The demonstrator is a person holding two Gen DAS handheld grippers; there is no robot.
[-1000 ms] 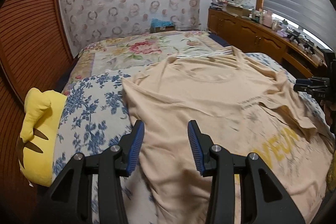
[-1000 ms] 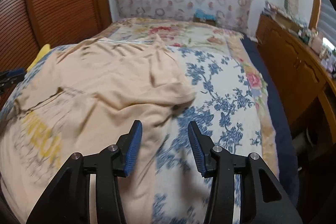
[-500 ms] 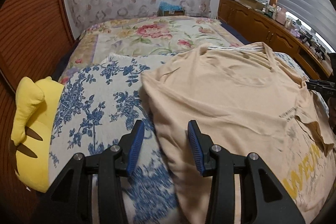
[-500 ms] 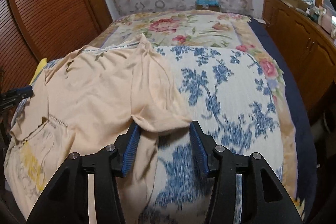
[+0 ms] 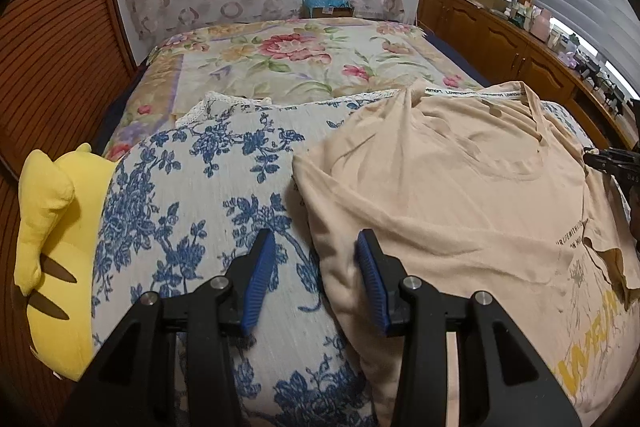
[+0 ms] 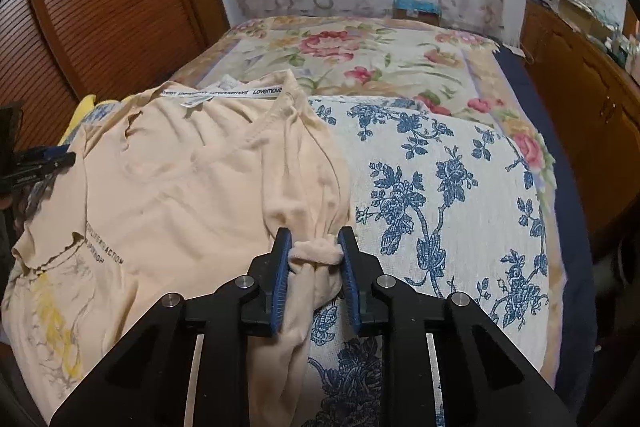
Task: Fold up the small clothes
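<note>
T-shirt (image 6: 180, 195) lies spread on the bed (image 6: 440, 187); the right gripper (image 6: 316, 259) pinches its bunched sleeve, likely to fold it inward, while the left gripper (image 5: 316, 267) hangs open astride the shirt's opposite edge.

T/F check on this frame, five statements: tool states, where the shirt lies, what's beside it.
1. The right tool is shut on a bunch of the beige T-shirt. True.
2. The left tool also grips the shirt. False: it is open, its fingers either side of the shirt's edge, pinching nothing.
3. The shirt lies on a blue floral cover. True.
4. The shirt's neck label faces the camera end of the bed. False: the collar with its label is at the far end.
5. A yellow plush toy lies on top of the shirt. False: it sits at the bed's edge, apart from the shirt.
</note>
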